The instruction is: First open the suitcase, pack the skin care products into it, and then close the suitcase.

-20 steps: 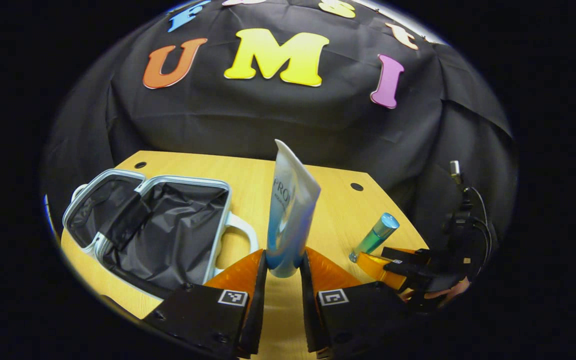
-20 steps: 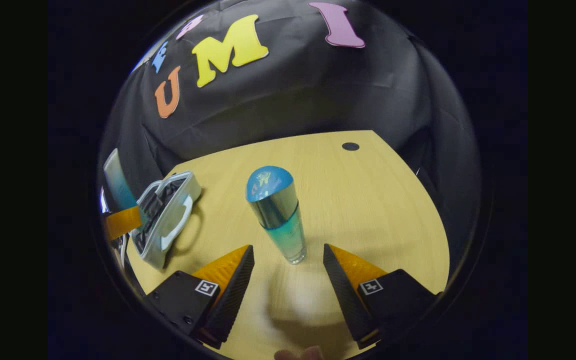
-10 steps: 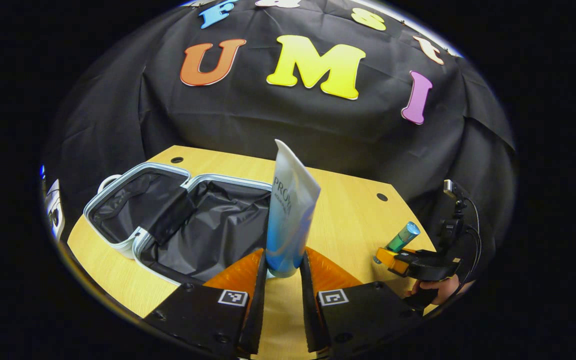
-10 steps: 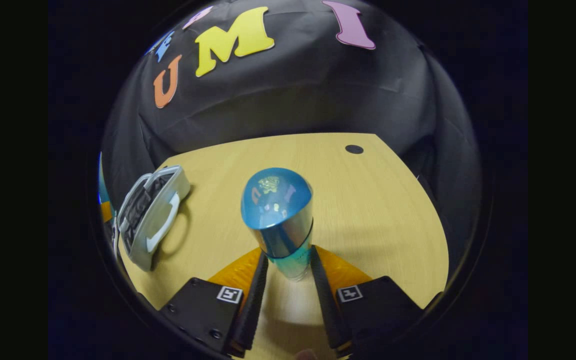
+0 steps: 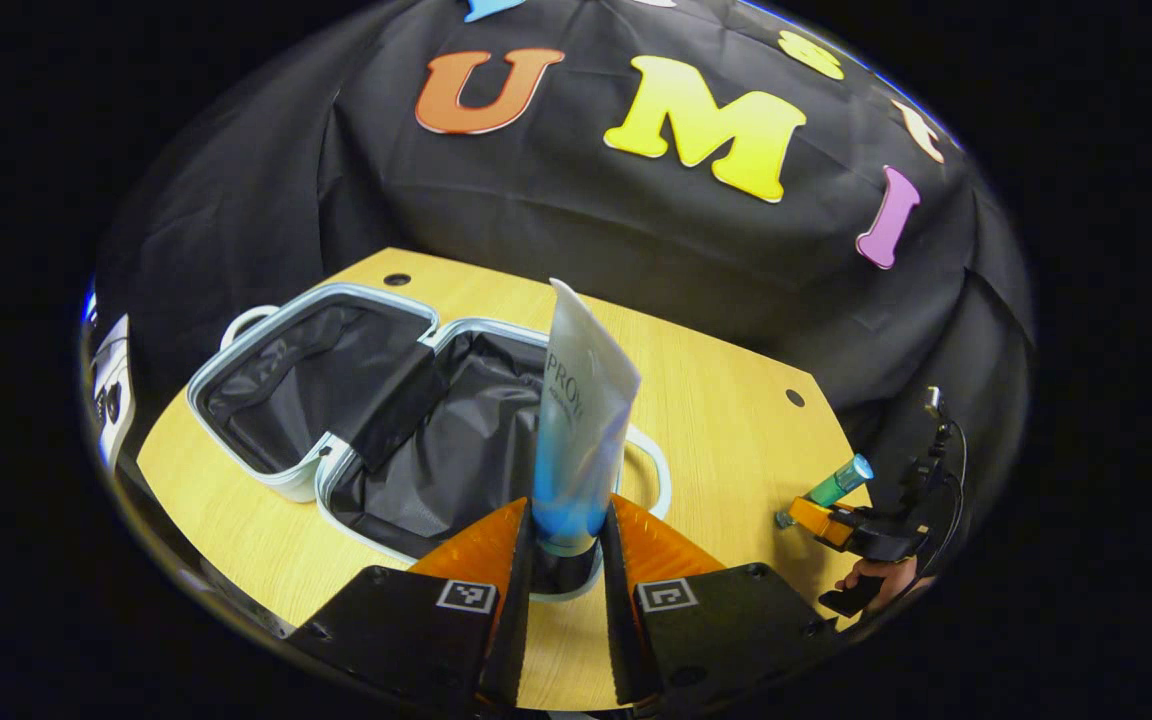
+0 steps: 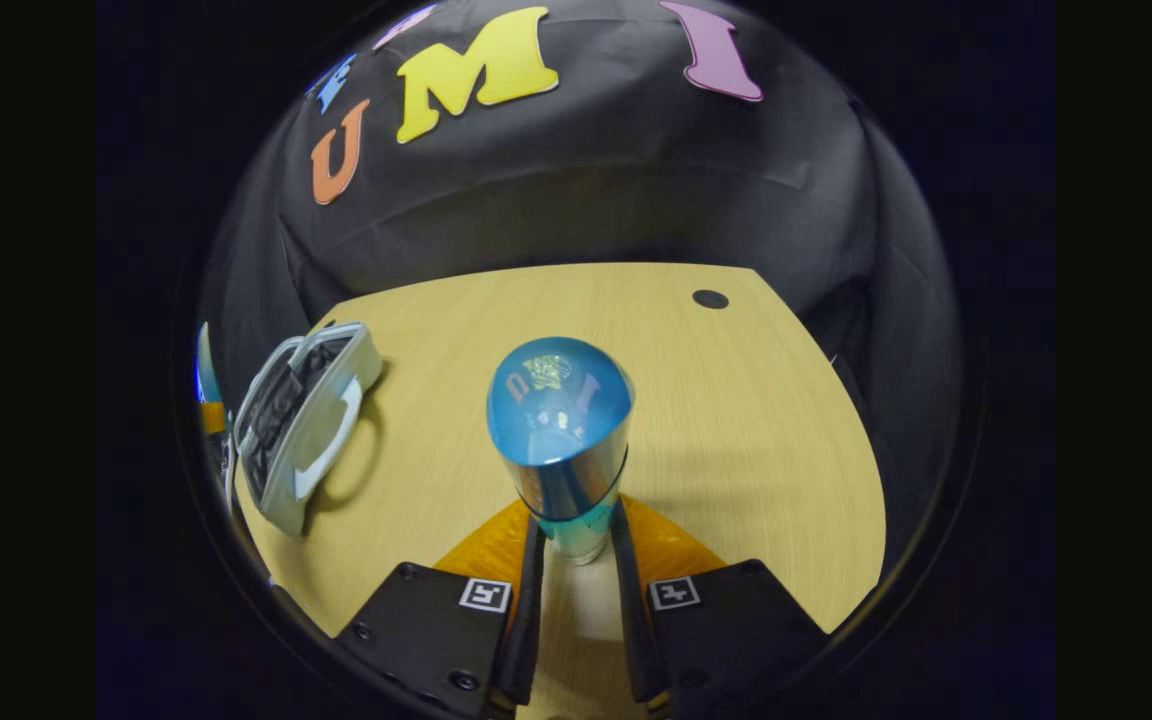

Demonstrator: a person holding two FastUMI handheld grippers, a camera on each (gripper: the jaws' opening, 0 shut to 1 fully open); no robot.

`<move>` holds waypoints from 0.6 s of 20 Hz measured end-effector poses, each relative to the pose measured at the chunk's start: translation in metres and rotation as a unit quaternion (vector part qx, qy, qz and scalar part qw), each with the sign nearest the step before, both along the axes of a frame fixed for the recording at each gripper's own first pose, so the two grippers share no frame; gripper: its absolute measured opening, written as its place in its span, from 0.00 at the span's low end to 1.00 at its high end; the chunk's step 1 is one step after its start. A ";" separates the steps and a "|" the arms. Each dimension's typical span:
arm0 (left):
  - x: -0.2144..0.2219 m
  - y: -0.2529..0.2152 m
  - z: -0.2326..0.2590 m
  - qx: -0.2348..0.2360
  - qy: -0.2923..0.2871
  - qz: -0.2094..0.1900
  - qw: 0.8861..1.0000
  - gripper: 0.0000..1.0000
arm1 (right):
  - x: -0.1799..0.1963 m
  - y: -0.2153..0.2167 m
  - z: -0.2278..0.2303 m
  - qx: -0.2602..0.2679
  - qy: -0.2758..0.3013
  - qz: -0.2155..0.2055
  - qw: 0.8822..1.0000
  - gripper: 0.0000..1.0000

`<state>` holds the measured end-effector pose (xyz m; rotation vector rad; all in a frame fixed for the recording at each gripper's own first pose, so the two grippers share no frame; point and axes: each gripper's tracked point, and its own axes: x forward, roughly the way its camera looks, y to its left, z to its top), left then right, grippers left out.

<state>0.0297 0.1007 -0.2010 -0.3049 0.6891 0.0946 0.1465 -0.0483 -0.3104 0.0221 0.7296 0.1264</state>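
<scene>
Tube [image 5: 576, 420] upright (crimped end up) clamped in left tool [image 5: 566, 560], bottle [image 6: 561, 440] upright, cap up, pinched by right tool [image 6: 576, 580].

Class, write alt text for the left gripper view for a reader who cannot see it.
The left gripper clamps a white-and-blue plastic tube upright over an open silver suitcase with black lining on a light wooden table. Far right, another handheld gripper holds a small teal bottle with a blue cap.

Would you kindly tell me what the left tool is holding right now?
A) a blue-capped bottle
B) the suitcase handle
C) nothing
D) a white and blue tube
D: the left tool is shut on the upright white and blue tube, above the open suitcase.
</scene>
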 end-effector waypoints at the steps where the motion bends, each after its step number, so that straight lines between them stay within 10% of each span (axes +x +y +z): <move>1: 0.004 0.008 -0.001 -0.002 0.010 -0.006 1.000 0.37 | -0.002 0.002 0.007 0.008 0.000 0.002 1.000 0.33; 12: 0.002 0.064 -0.099 -0.034 0.267 -0.063 0.961 0.37 | -0.062 0.018 0.093 0.096 0.015 0.037 0.995 0.33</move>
